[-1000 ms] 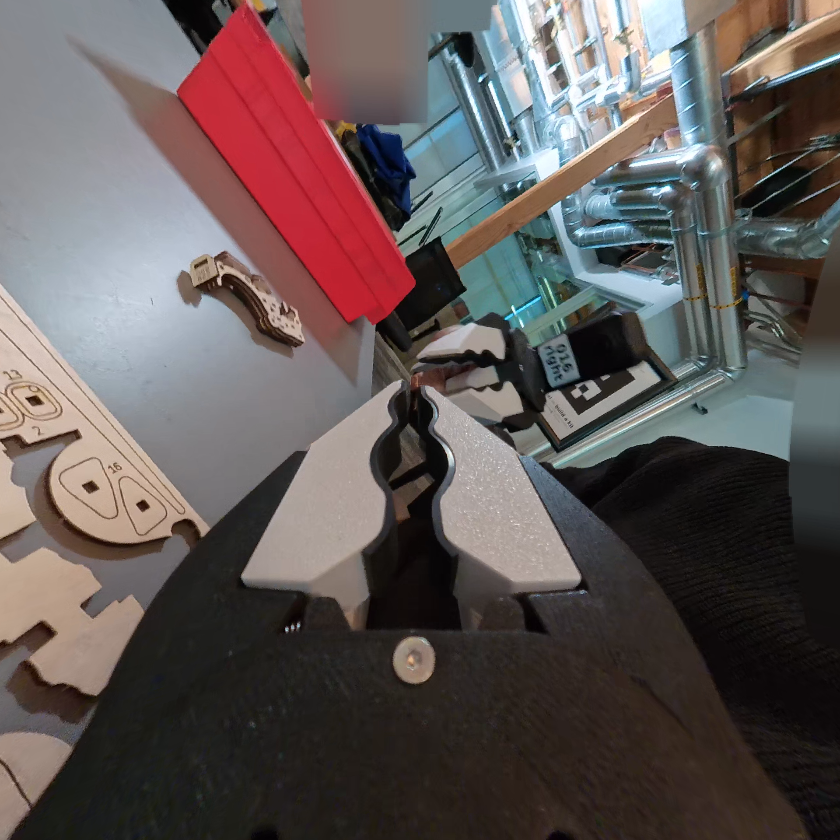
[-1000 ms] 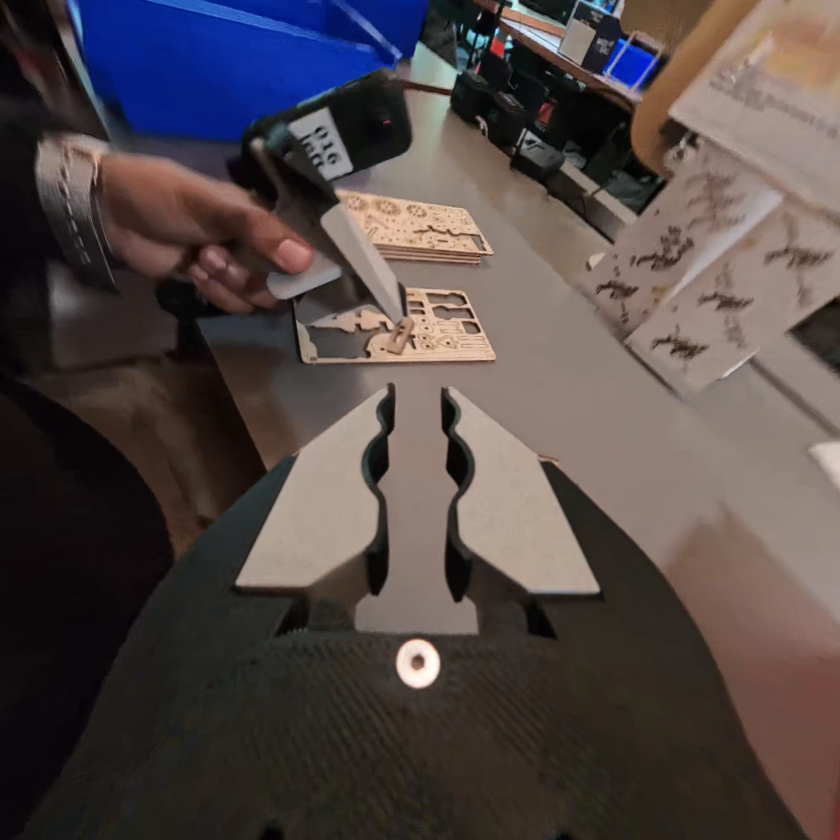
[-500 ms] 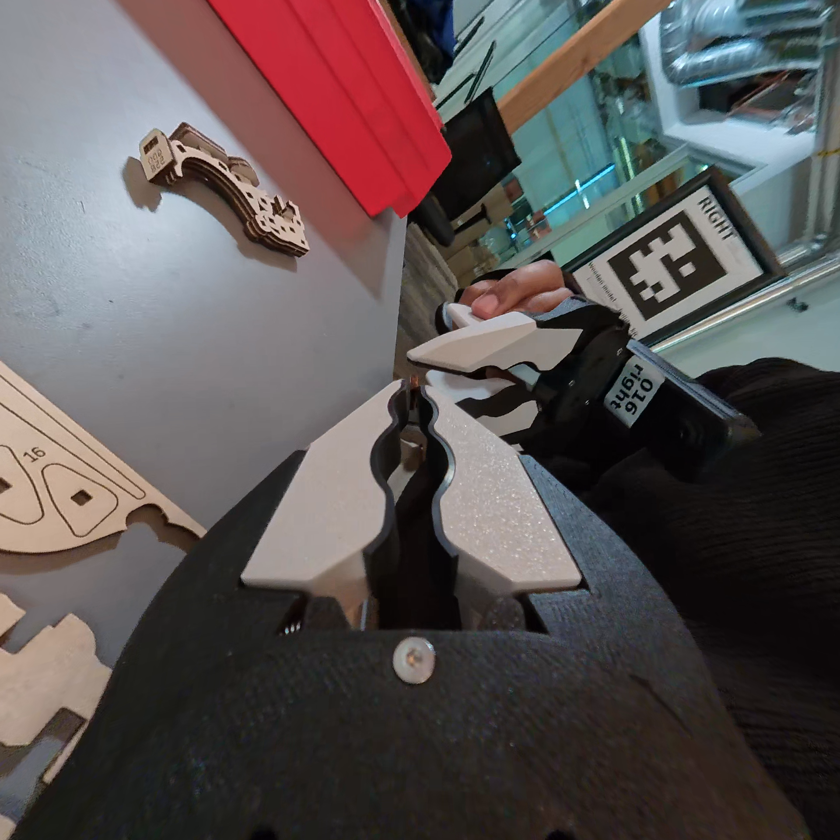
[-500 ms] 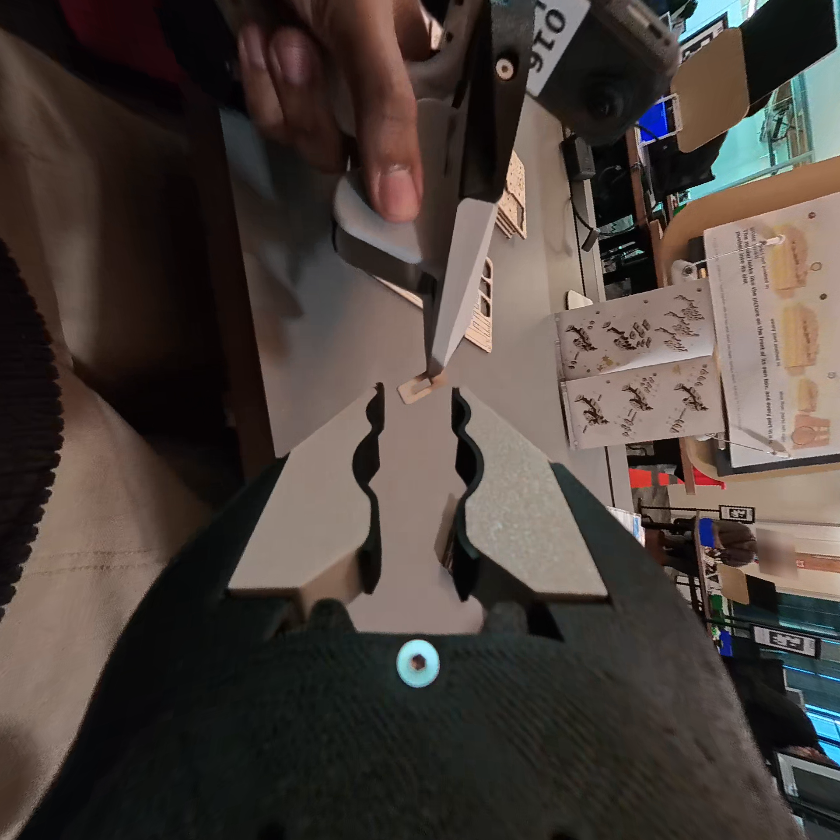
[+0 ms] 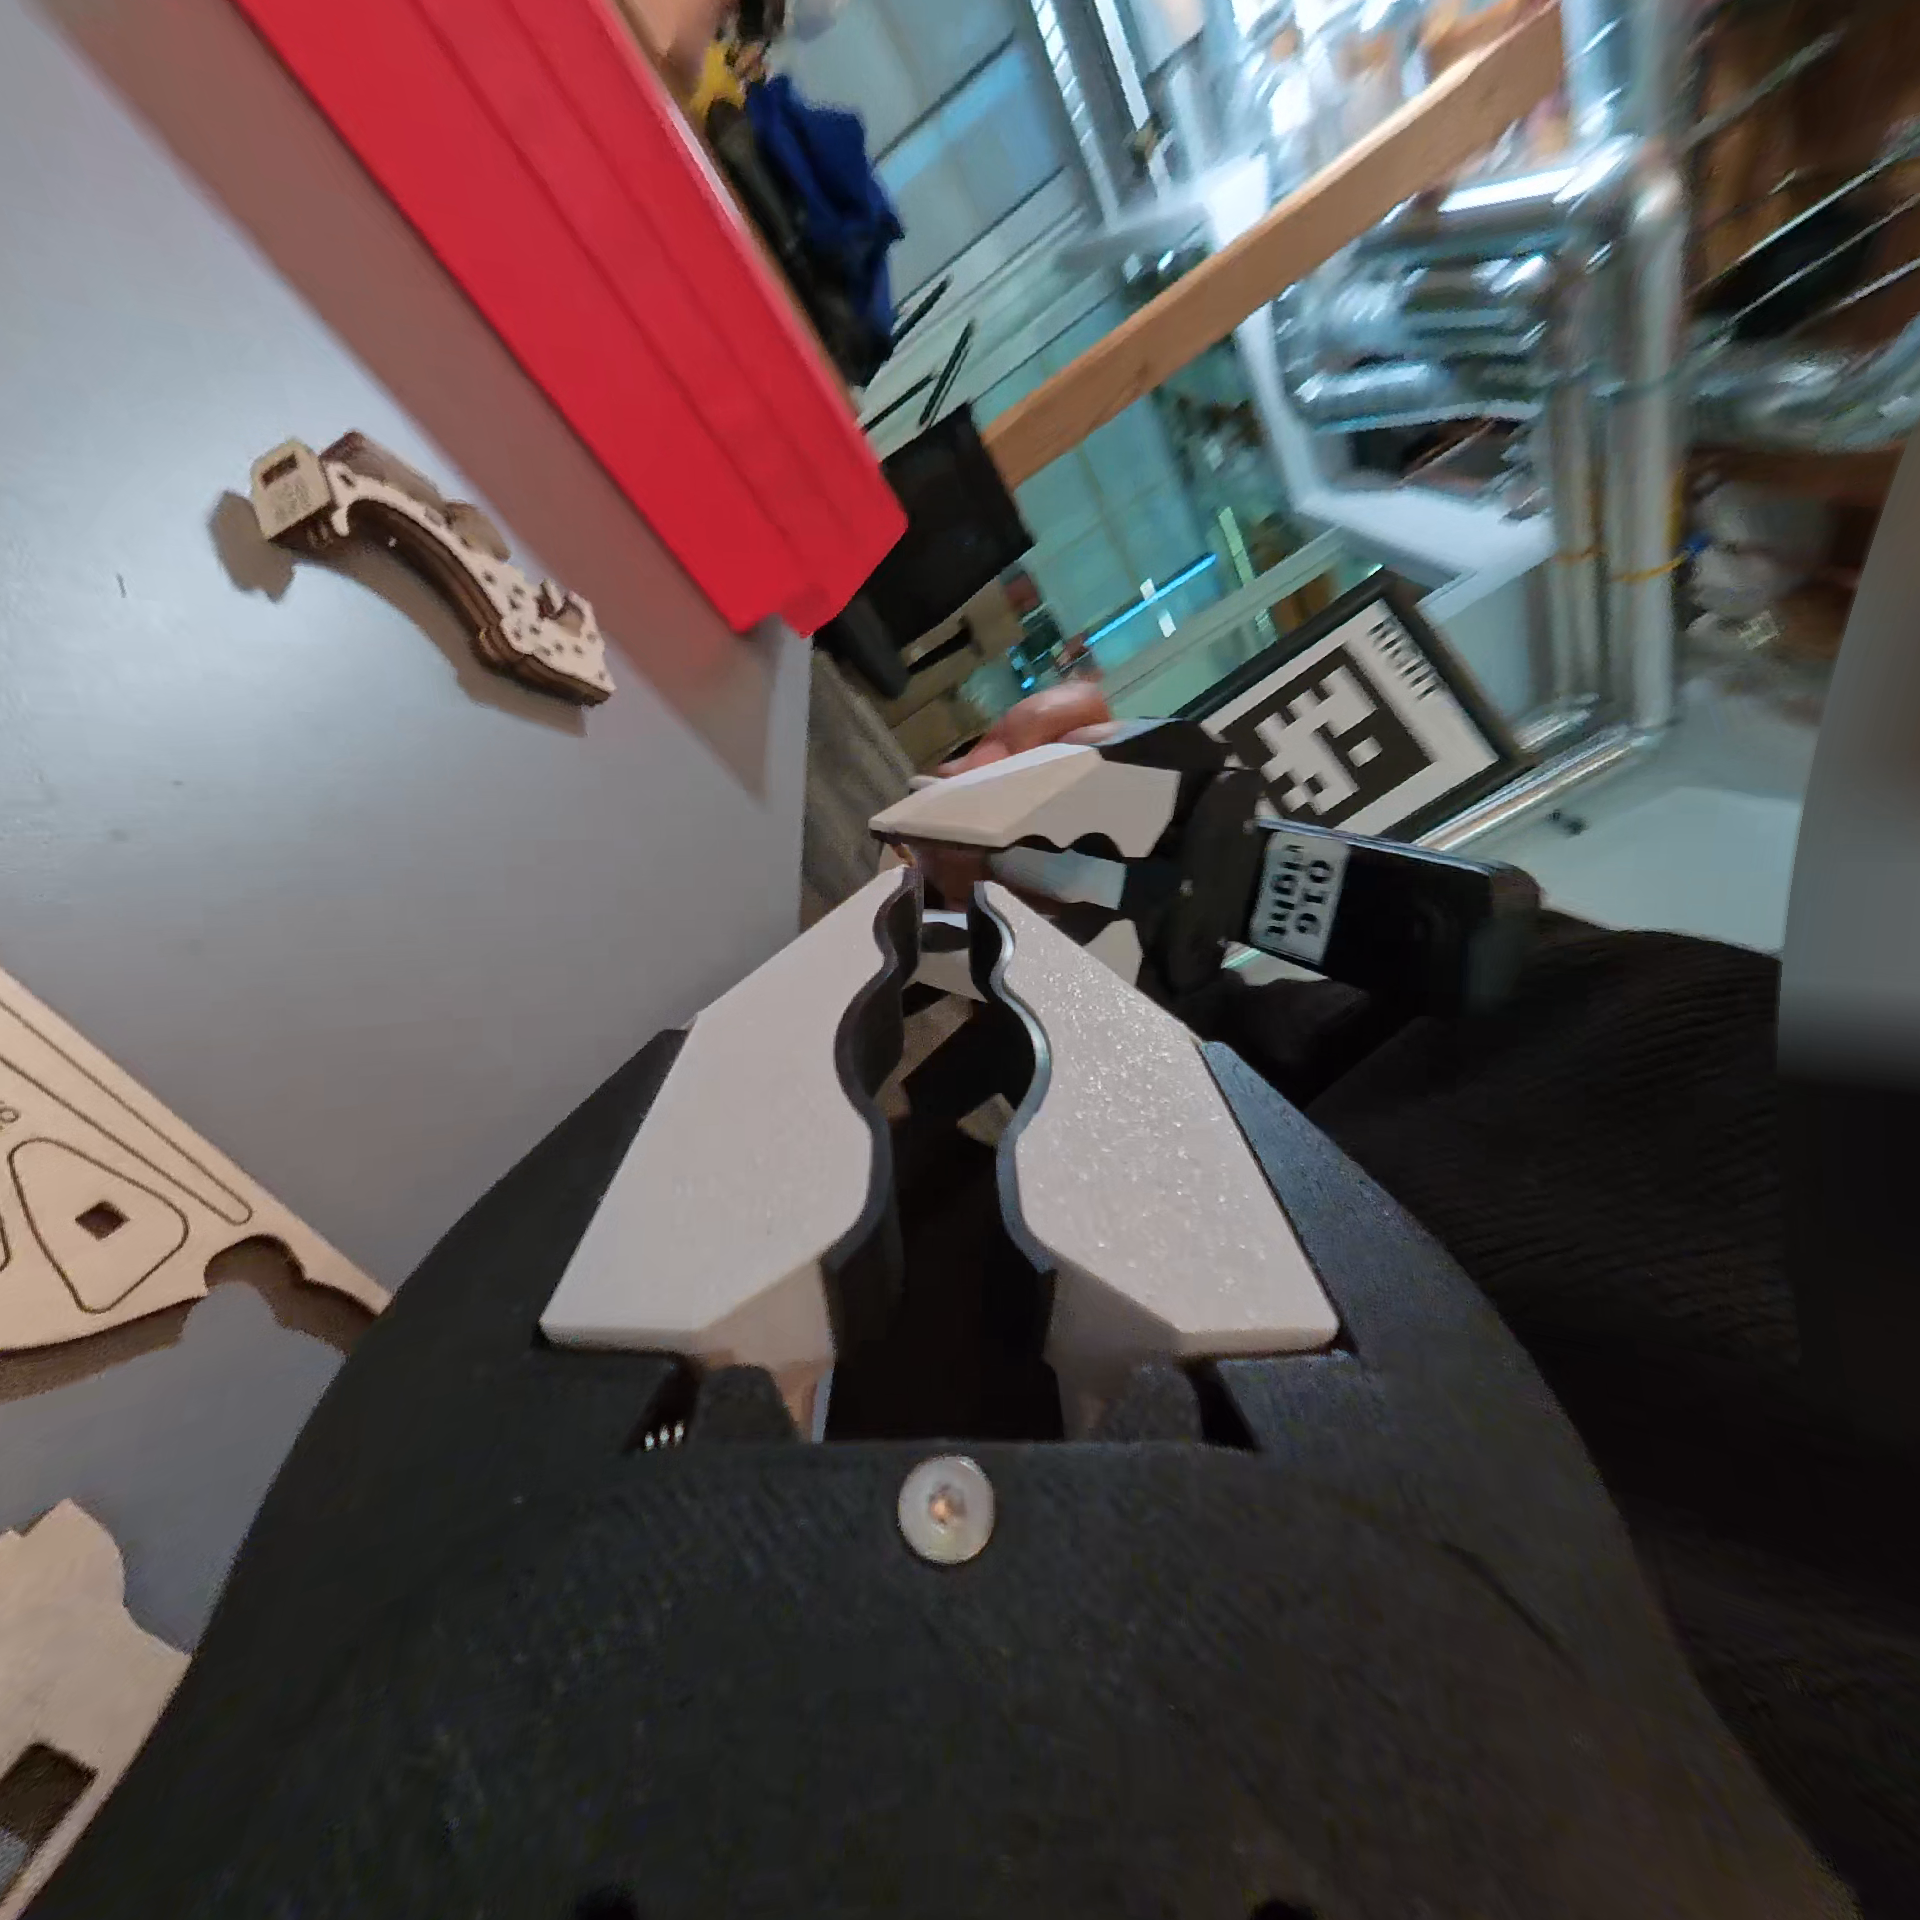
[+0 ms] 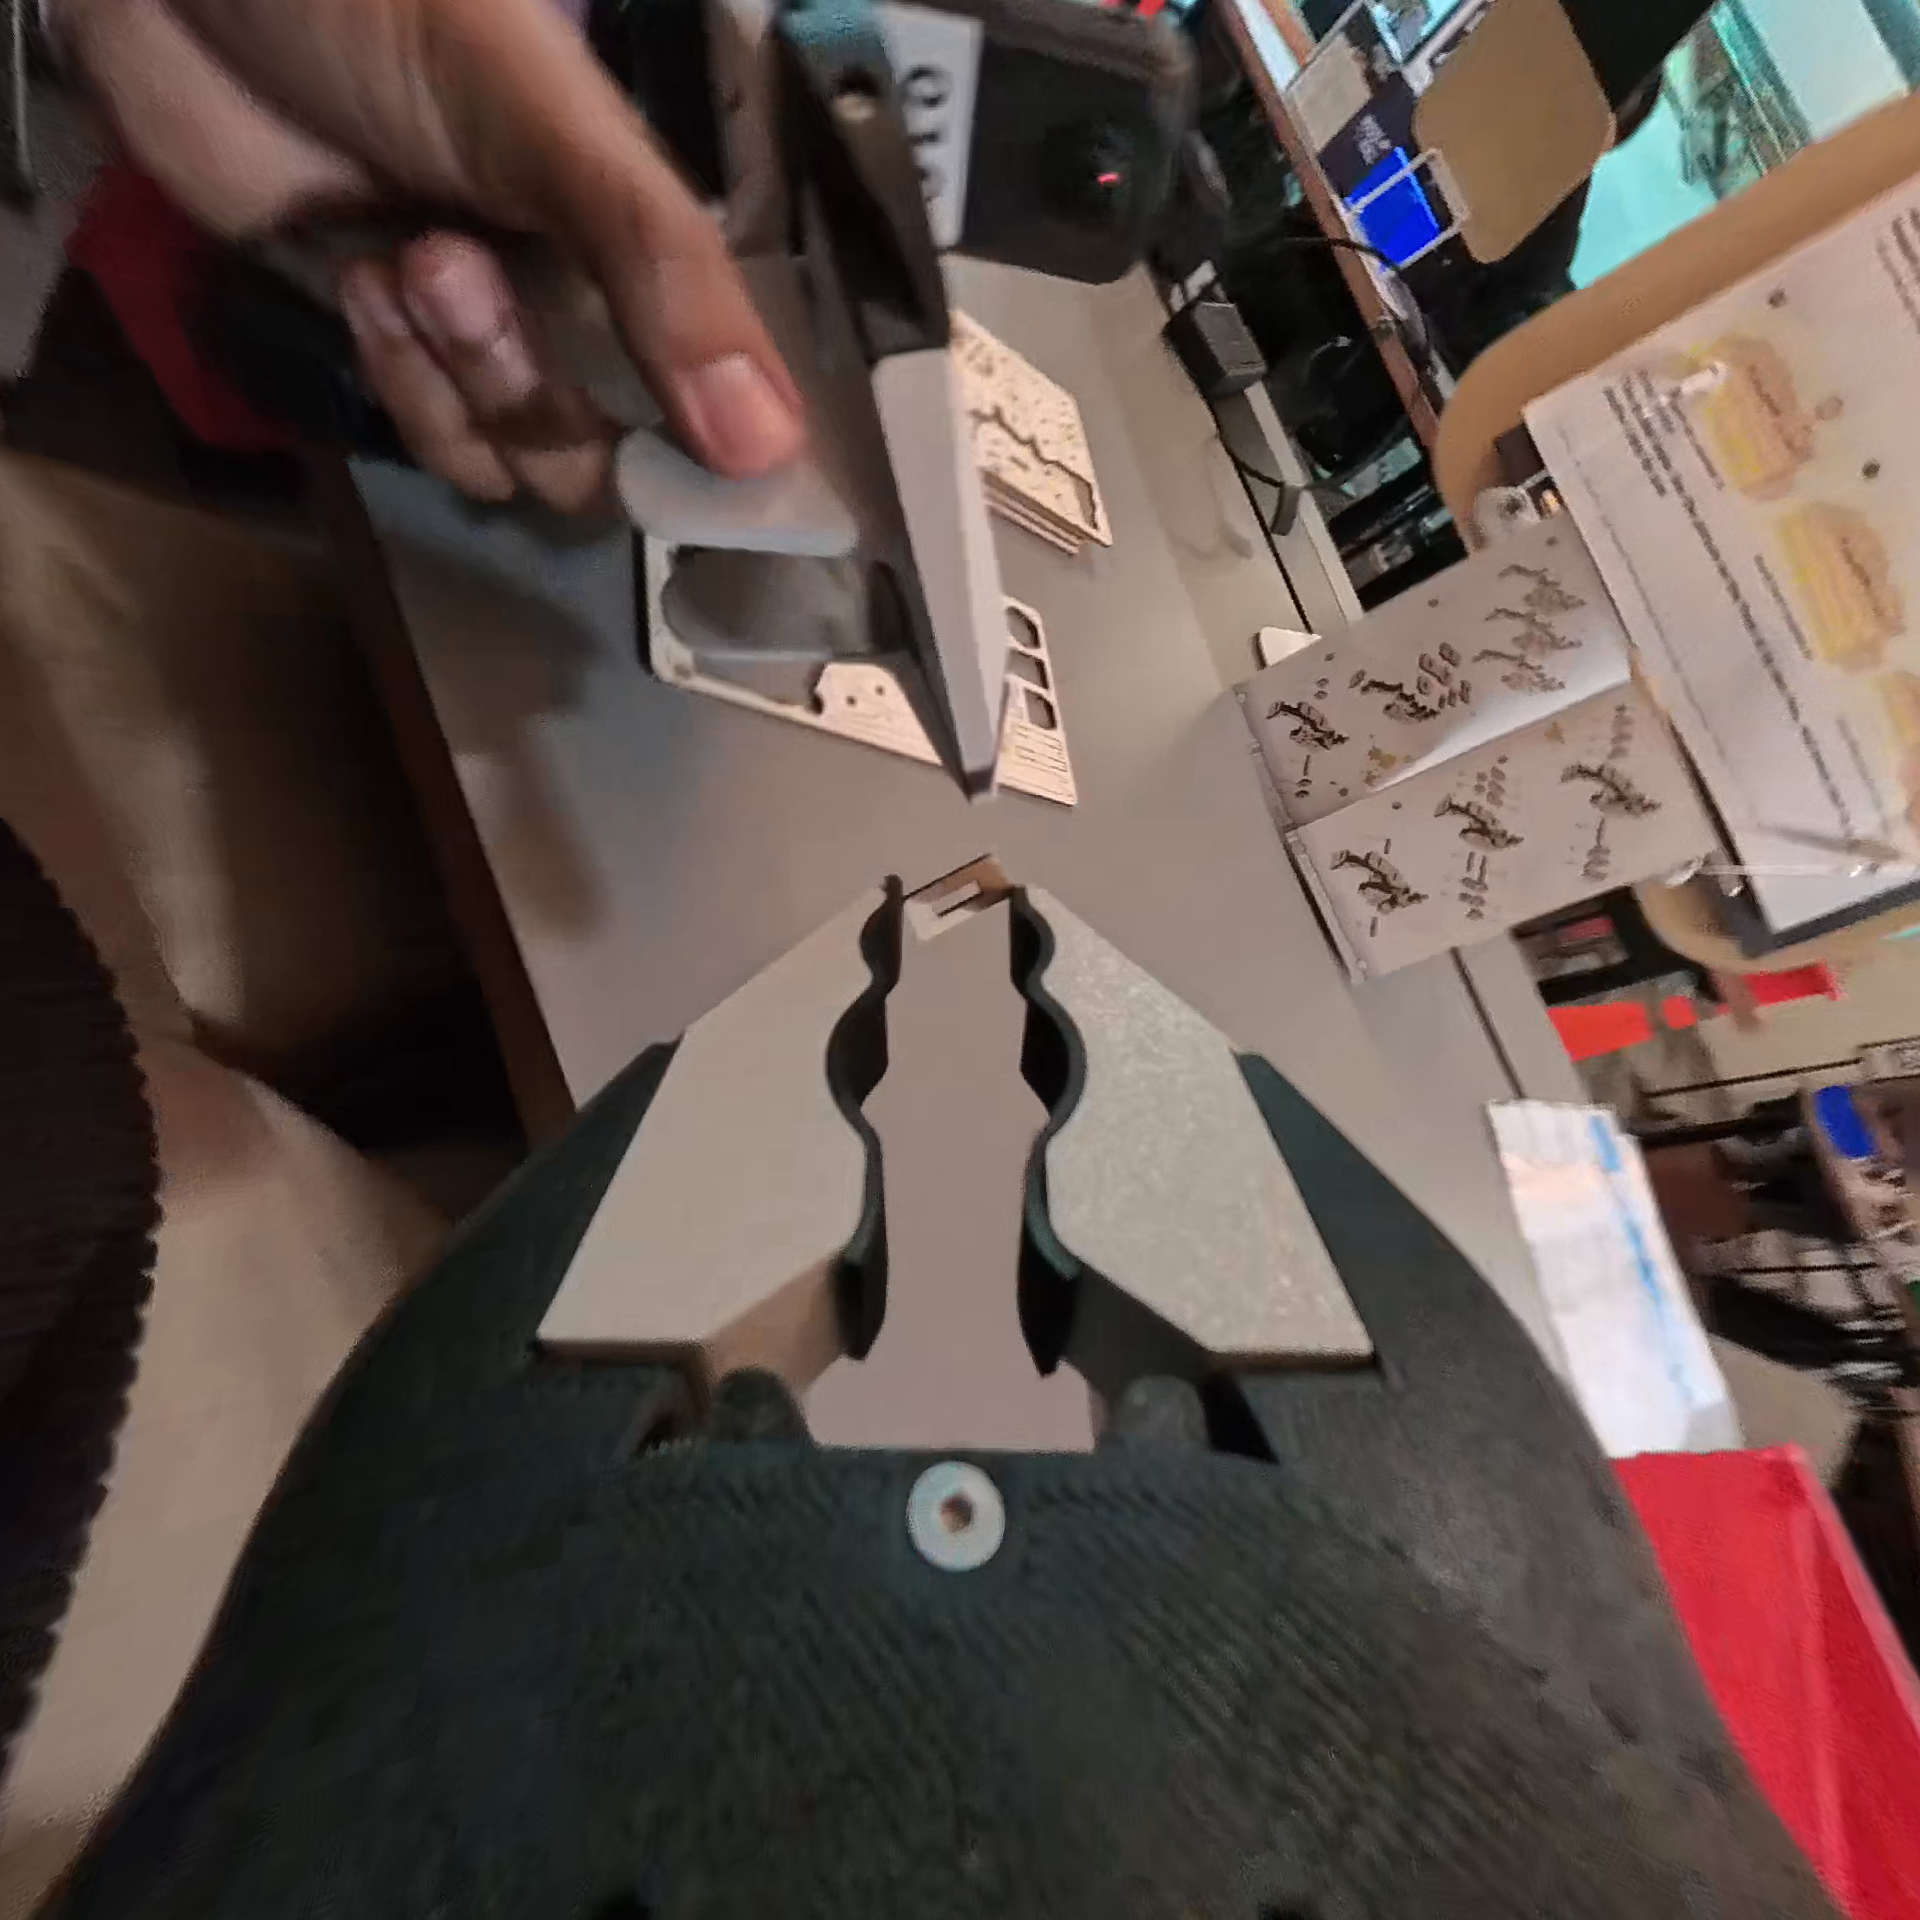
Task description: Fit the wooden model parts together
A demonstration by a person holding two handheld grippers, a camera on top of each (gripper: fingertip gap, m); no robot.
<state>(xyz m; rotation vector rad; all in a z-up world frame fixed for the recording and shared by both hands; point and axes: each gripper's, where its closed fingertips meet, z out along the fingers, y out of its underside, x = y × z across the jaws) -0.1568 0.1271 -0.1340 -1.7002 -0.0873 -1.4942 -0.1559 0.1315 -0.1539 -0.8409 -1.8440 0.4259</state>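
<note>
My right gripper (image 6: pixel 951 899) is shut on a small flat wooden piece (image 6: pixel 958 894) with a slot, pinched at the very fingertips above the grey table (image 6: pixel 1143 1039). My left gripper (image 5: pixel 943 894) has its jaws a narrow gap apart with nothing between them. In the right wrist view the left gripper (image 6: pixel 977 790), held by a hand (image 6: pixel 582 312), hangs point-down just above the piece without touching it. In the left wrist view the right gripper (image 5: pixel 899 844) sits right beyond my left fingertips. A curved wooden sub-assembly (image 5: pixel 436 566) lies on the table.
A red bin (image 5: pixel 582 312) stands behind the sub-assembly. Punched wooden part sheets lie at the near left (image 5: pixel 104 1226) and under the left gripper (image 6: pixel 1039 727), with a stack beyond (image 6: pixel 1029 457). An instruction booklet (image 6: pixel 1455 790) stands to the right. My two grippers' fingertips are within a few centimetres of each other.
The small wooden piece has passed from the left gripper's tips into the right gripper, which closed on it. The left gripper let go and drew slightly away.
</note>
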